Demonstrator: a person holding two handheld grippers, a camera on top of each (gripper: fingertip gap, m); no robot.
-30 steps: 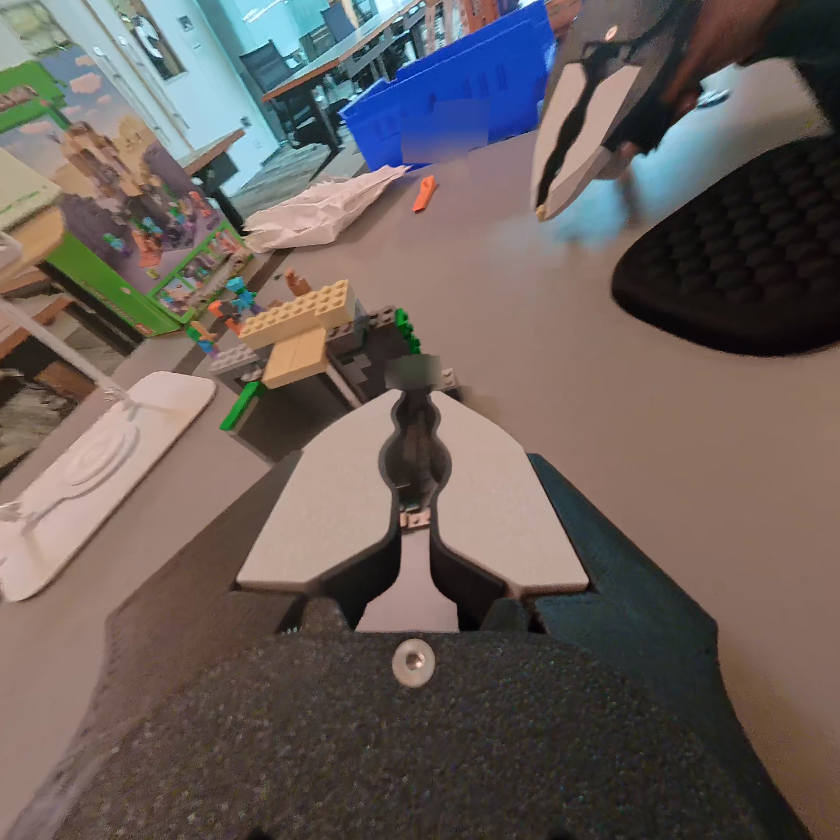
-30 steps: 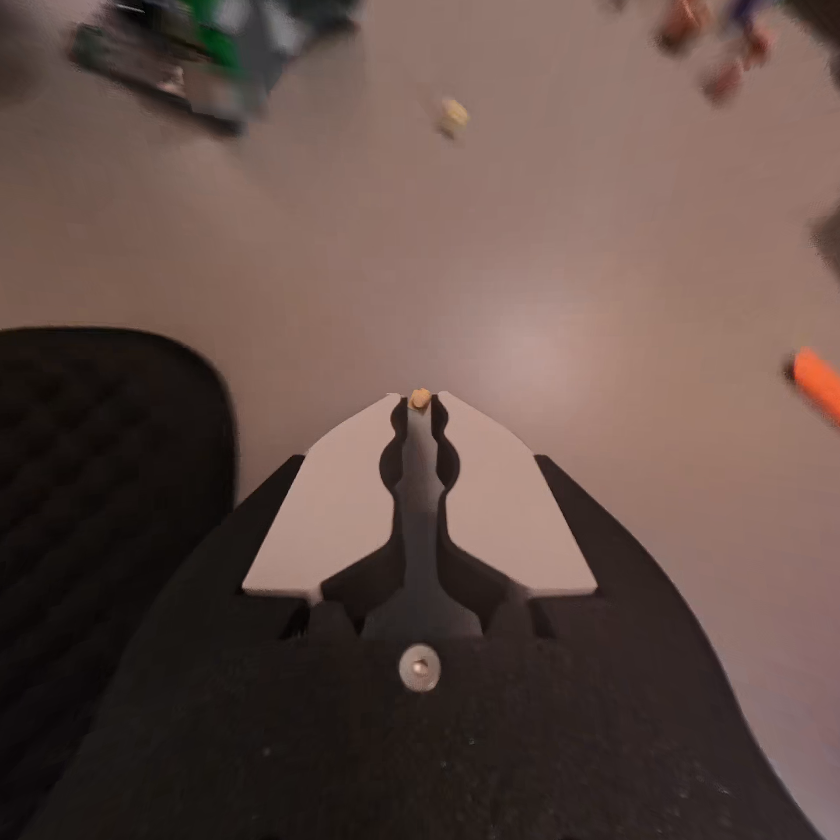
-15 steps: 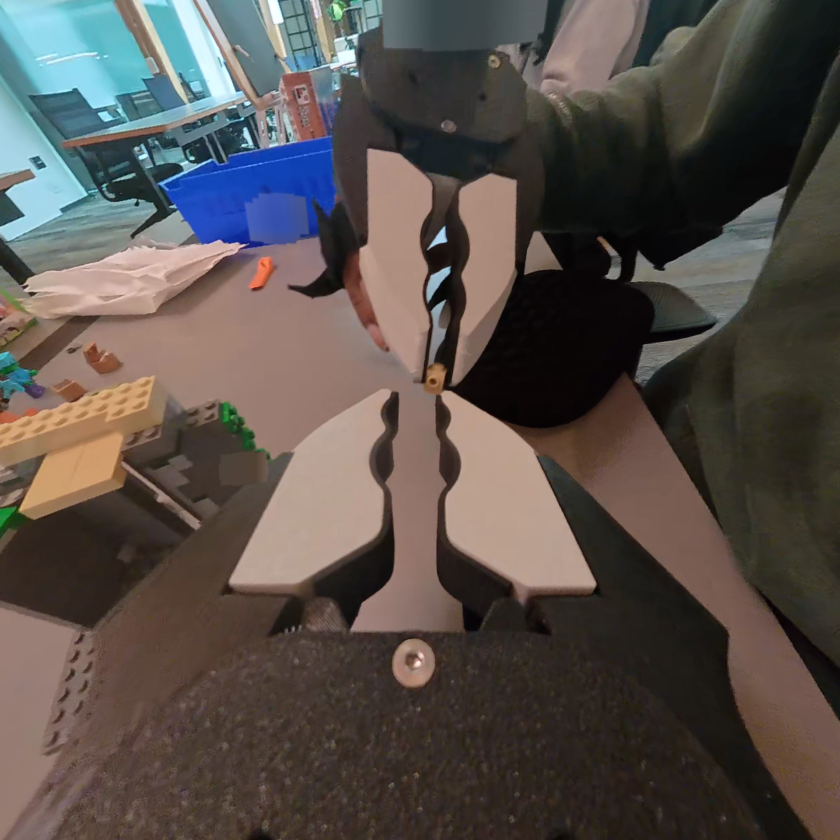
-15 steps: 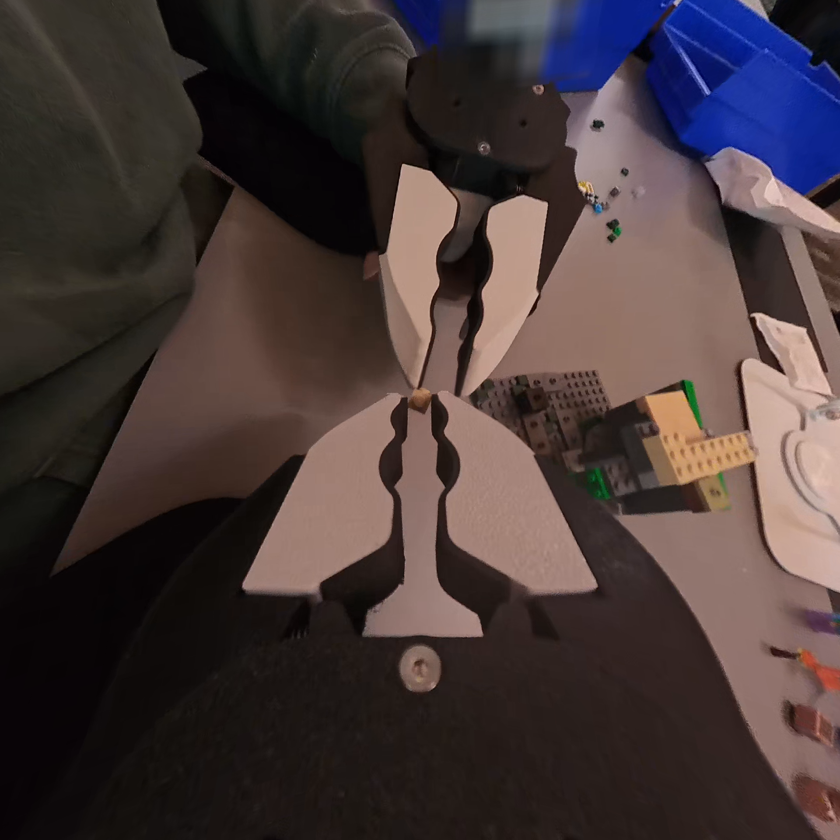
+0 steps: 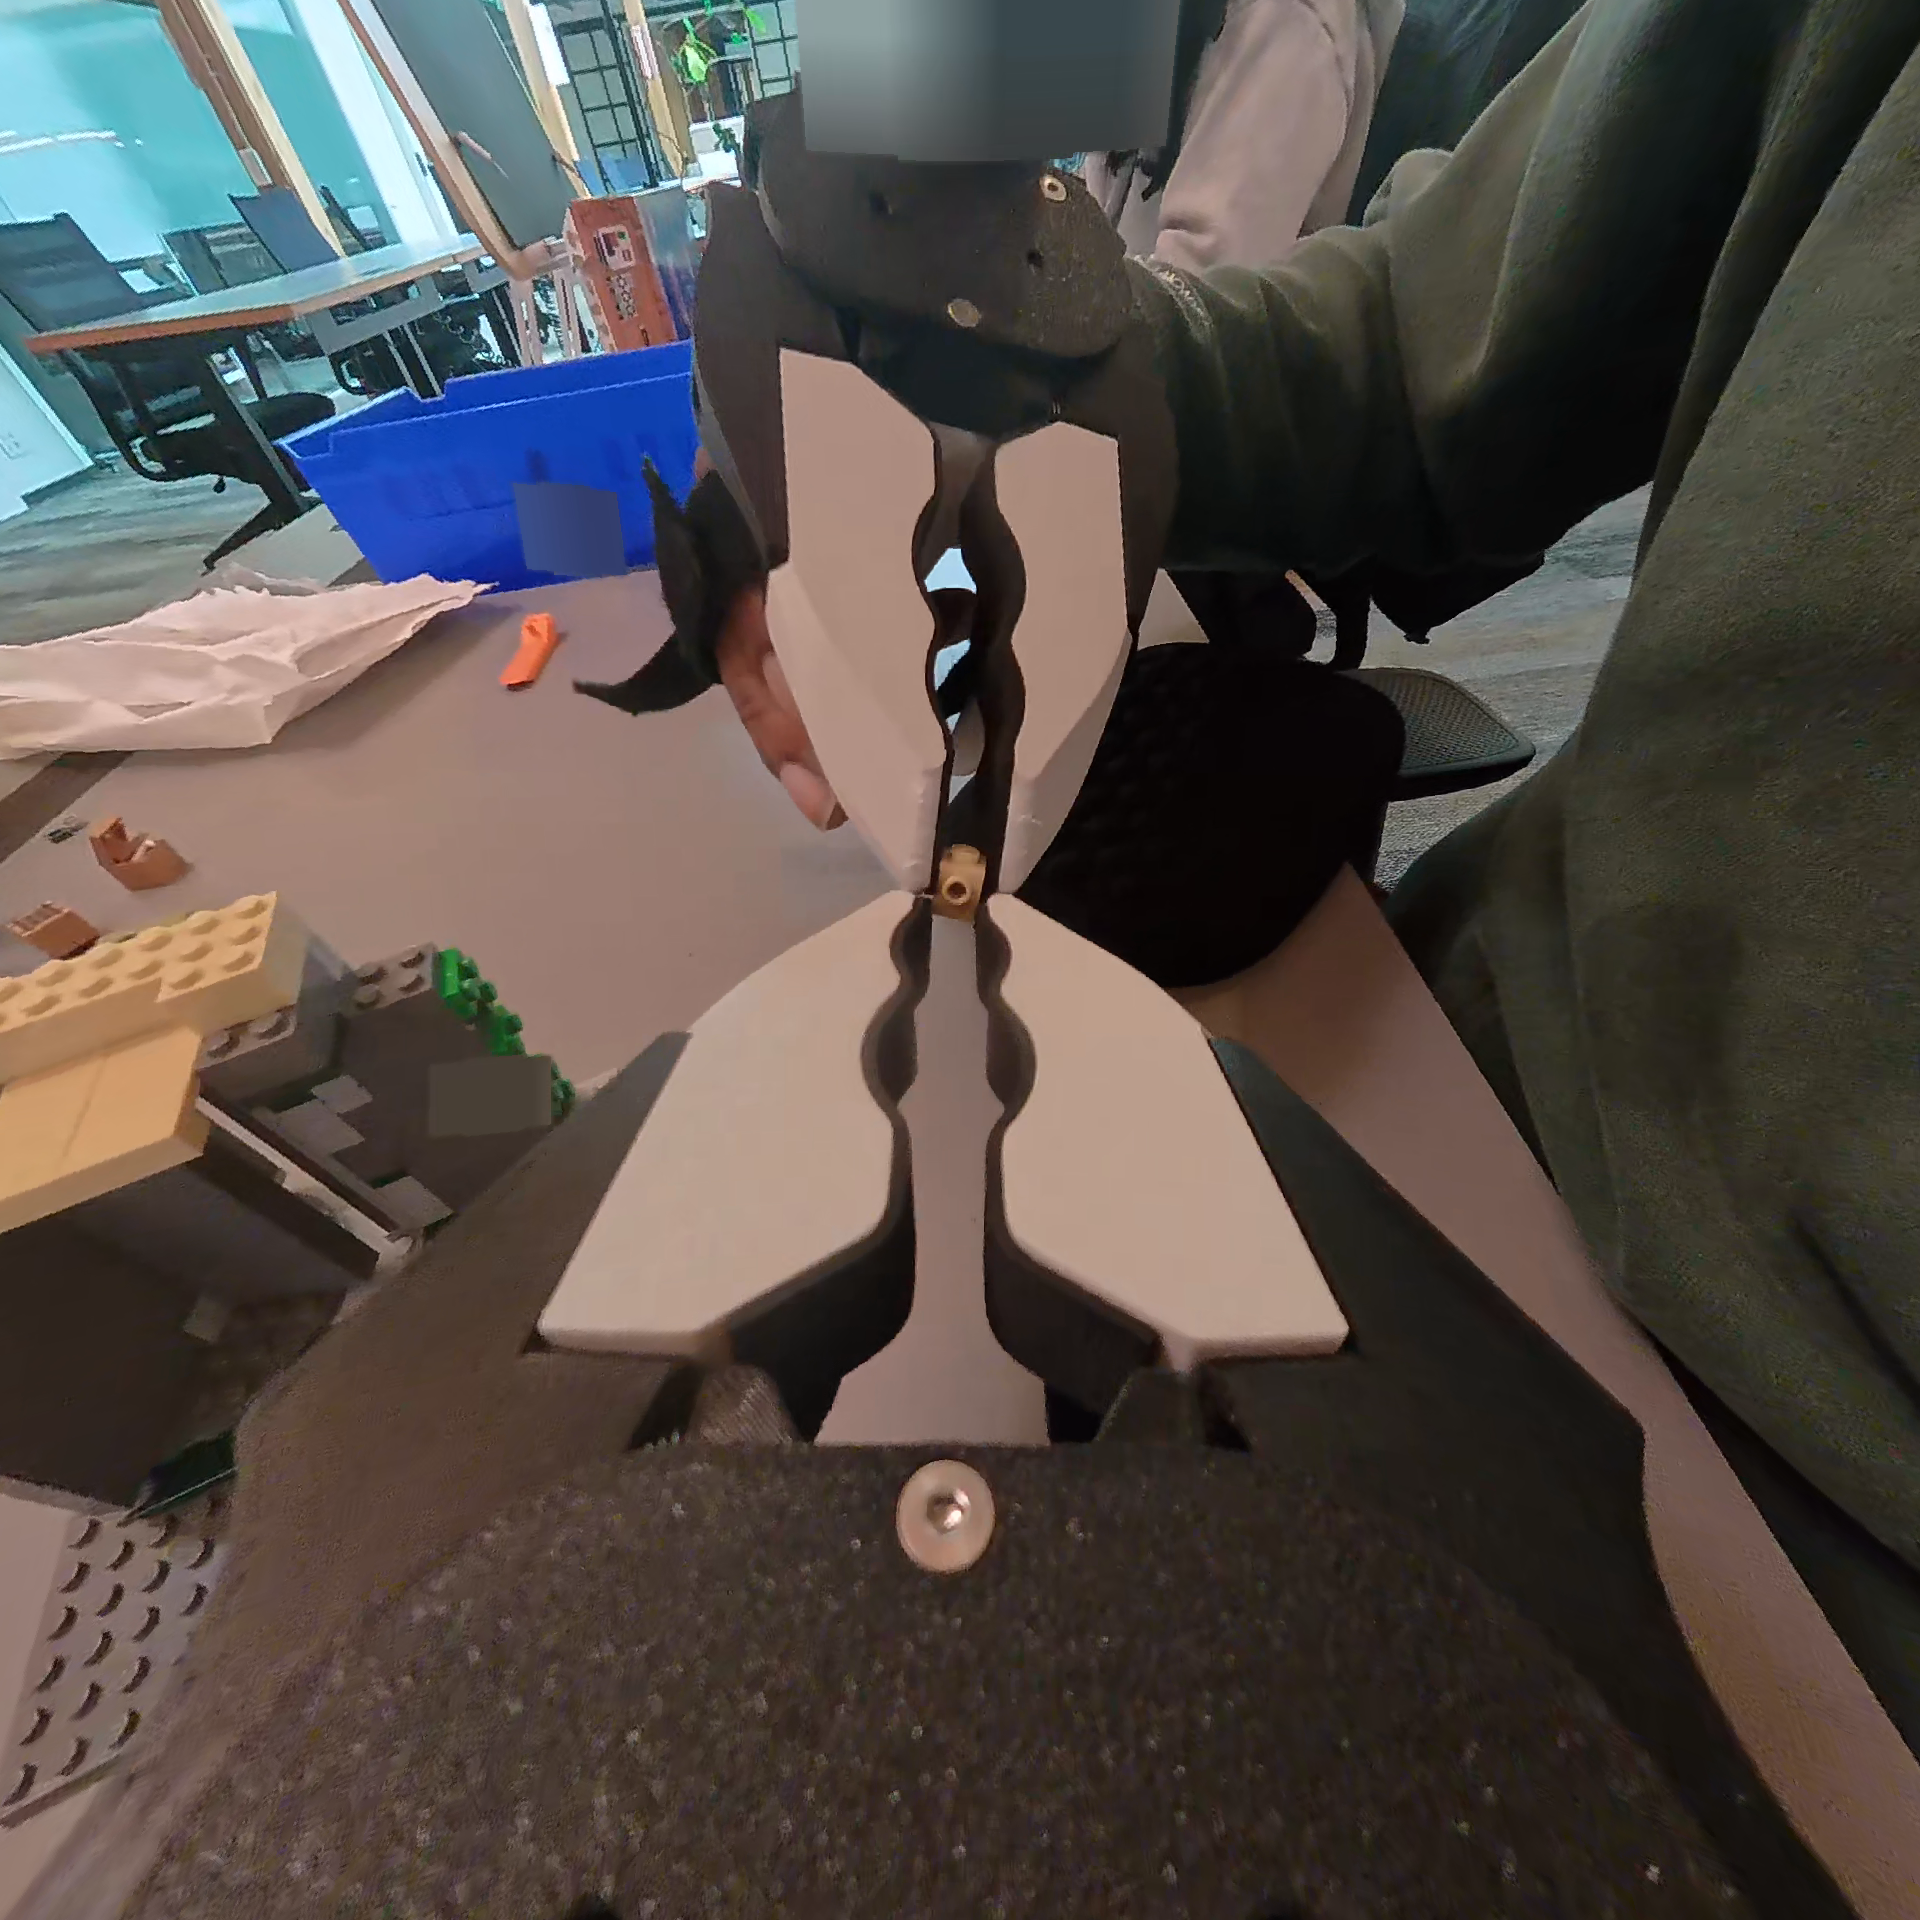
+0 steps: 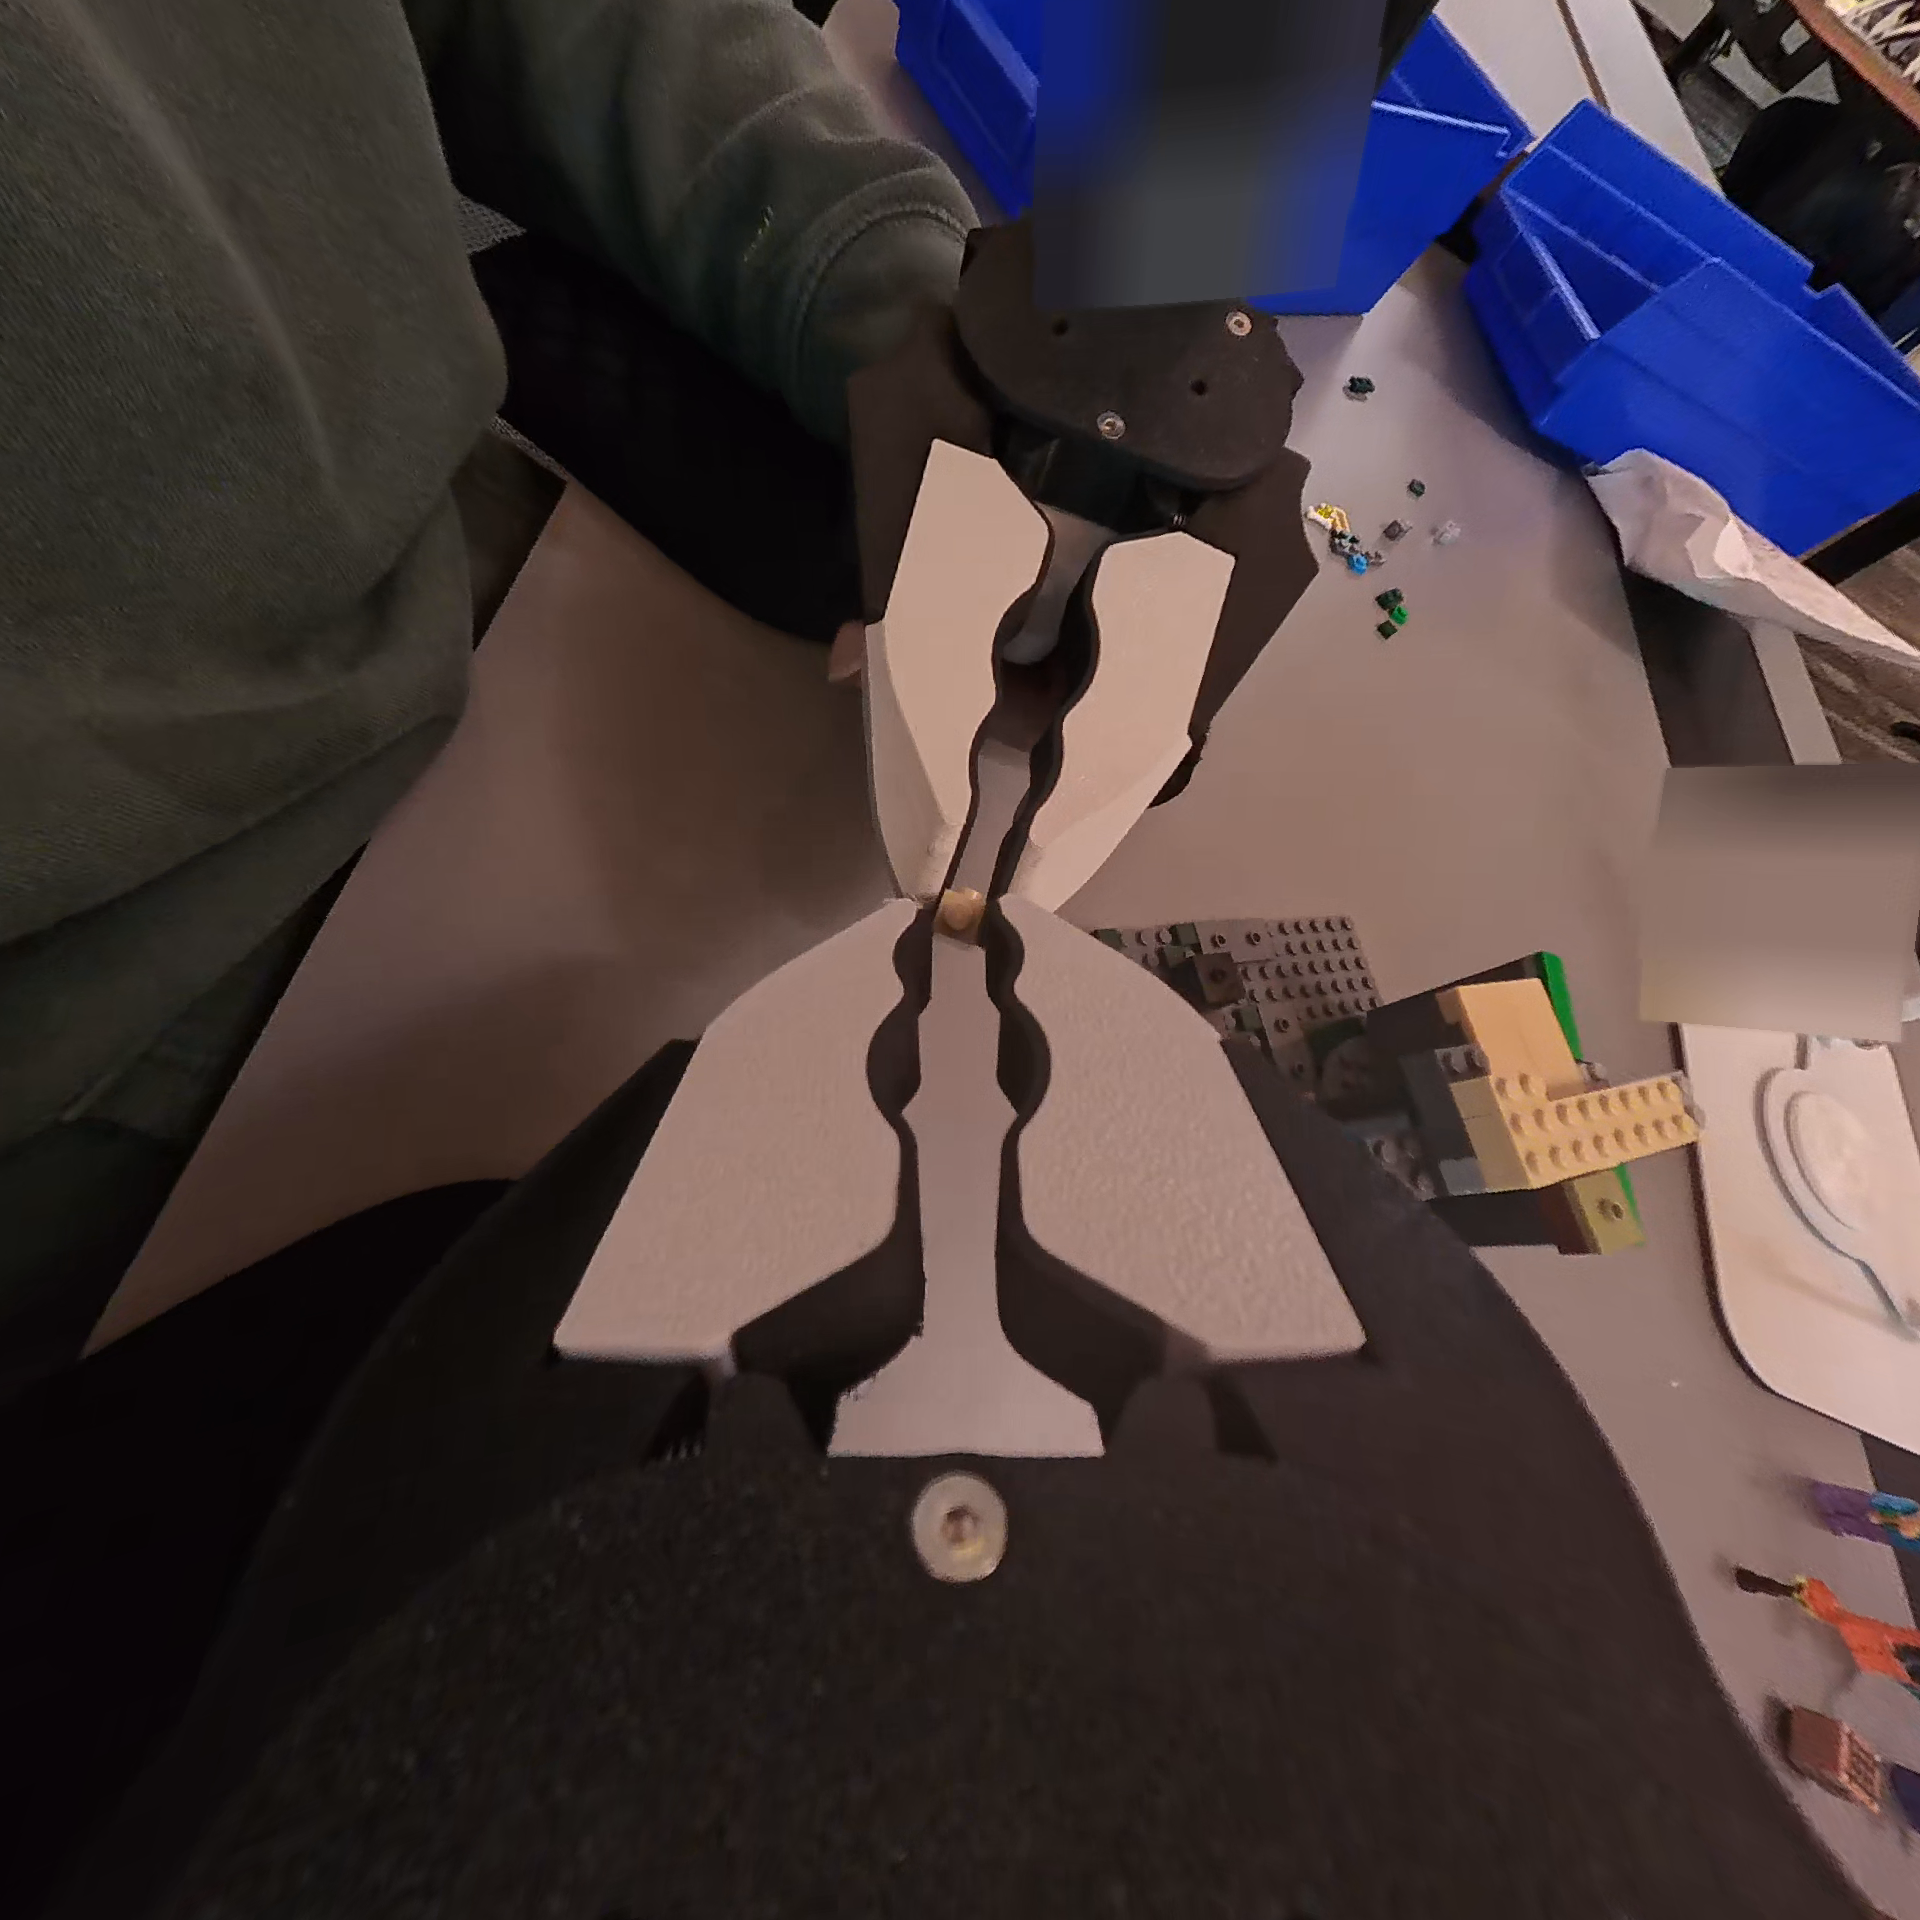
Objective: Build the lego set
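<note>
A small tan lego piece [image 5: 957,888] [image 6: 957,914] sits exactly where my two grippers meet tip to tip above the grey table. My right gripper [image 6: 956,920] is shut on it; it comes down from the top of the left wrist view [image 5: 966,868]. My left gripper [image 5: 953,909] has its tips narrowed around the same piece from the opposite side; it shows at the top of the right wrist view [image 6: 982,883]. The partly built set [image 5: 312,1060] [image 6: 1496,1112], tan, grey and green bricks on a grey baseplate [image 6: 1299,966], stands beside the grippers.
Blue bins [image 5: 499,468] [image 6: 1714,343] and crumpled white paper [image 5: 208,665] are at the table's far side. An orange piece [image 5: 528,649], brown pieces [image 5: 135,852], small loose bits [image 6: 1382,613] and minifigures [image 6: 1870,1652] lie around. A white stand base [image 6: 1818,1247] is near the build. A person's green sleeve [image 5: 1558,416] fills one side. My two grippers' fingertips are within a few centimetres of each other.
The right gripper swung in with the tan piece and met the left gripper tip to tip. The left gripper's fingers have since narrowed around the piece.
</note>
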